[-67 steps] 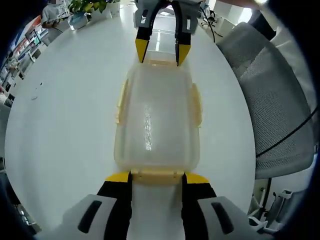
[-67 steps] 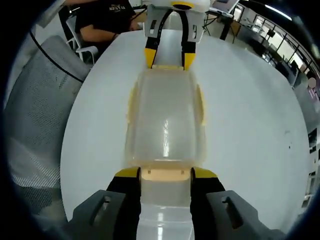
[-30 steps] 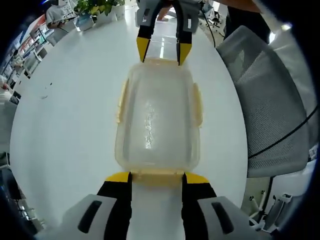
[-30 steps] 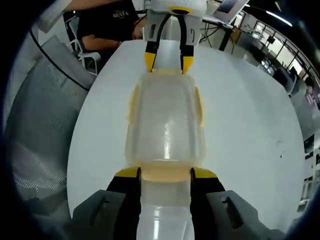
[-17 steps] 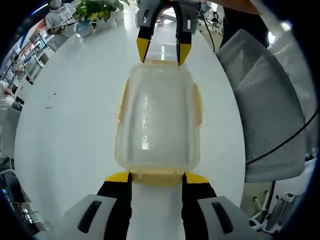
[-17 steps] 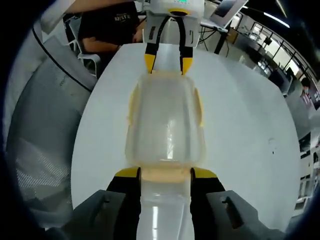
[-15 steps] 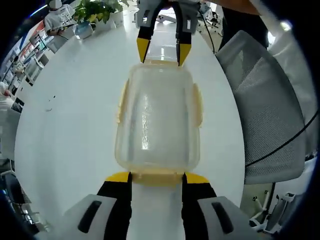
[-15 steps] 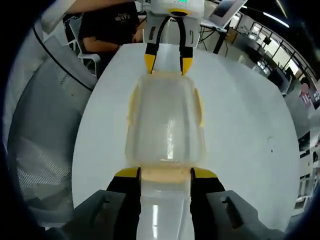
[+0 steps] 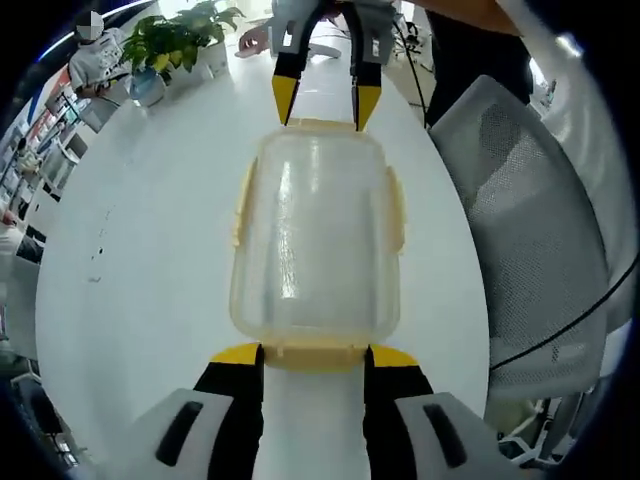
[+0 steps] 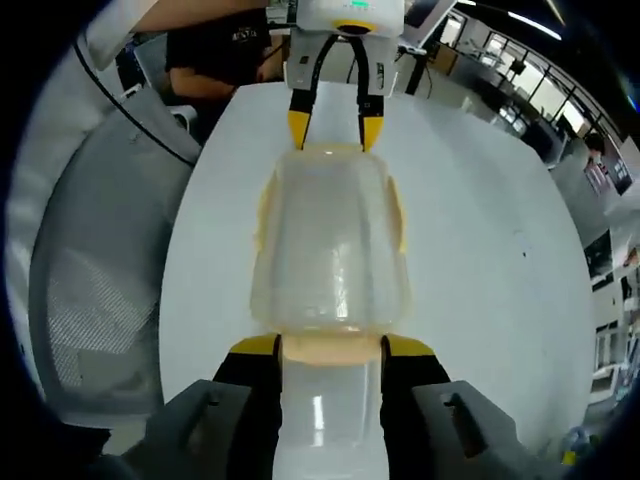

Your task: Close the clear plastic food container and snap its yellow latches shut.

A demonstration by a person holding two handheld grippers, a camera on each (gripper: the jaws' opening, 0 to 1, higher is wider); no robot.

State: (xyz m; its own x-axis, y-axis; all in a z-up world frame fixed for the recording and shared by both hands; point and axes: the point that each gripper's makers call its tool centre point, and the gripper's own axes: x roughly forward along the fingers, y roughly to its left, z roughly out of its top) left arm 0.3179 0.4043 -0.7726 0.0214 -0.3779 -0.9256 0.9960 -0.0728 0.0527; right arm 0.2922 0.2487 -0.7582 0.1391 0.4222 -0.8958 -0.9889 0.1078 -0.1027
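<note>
While each parted claw [image 9: 314, 355] [image 10: 331, 346] straddles an end latch, the lidded container [image 9: 316, 235] spans between them.

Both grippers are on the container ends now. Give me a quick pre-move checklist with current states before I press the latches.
1. Lid seated on the clear container: ok, it looks flush all round.
2. Left gripper straddles the near end latch: ok.
3. Right gripper straddles the opposite end latch: ok.
4. End latches snapped: cannot tell.
5. Side latches snapped: cannot tell; they look slightly flared.
6. Container resting on the white table: cannot tell.
</note>
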